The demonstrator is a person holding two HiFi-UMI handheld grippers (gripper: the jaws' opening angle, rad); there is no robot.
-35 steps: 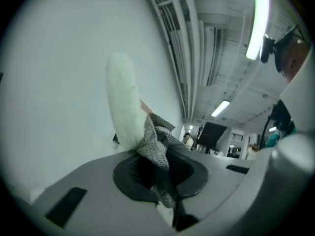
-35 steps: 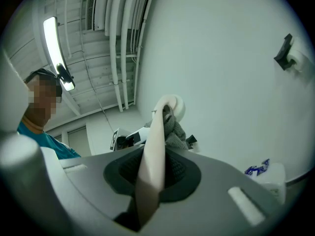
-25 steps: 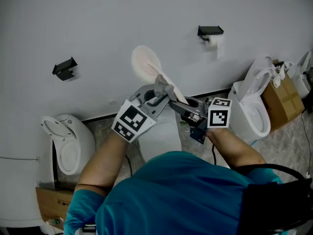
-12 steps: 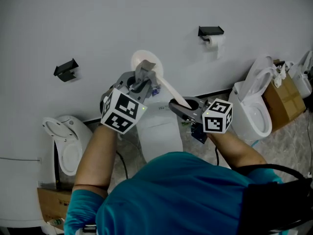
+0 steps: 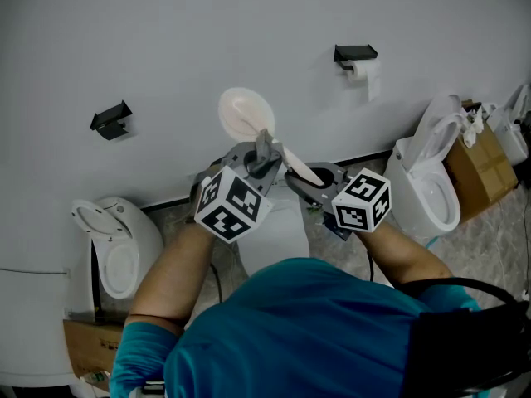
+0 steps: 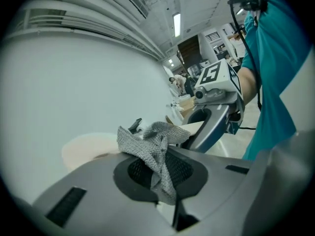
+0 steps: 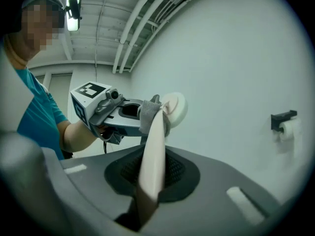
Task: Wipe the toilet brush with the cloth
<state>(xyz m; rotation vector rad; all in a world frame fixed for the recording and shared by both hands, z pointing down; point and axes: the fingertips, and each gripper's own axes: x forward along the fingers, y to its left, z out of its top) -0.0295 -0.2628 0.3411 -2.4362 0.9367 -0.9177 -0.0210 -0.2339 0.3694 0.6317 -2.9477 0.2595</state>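
A person in a teal shirt works two hand-held grippers above a white toilet. The right gripper has its jaws clamped tight on the cream handle of the toilet brush, which slants up and away toward the wall with its round pale head at the far end. The left gripper, jaws pinched together on a bunched grey mesh cloth, holds that cloth against the handle just below the brush head, between the head and the right gripper's jaws. Beyond them rises a plain pale wall, with a black bracket to the left and a toilet-roll holder to the right. A second toilet stands by the wall at left, and a third toilet at right, beside a cardboard box.
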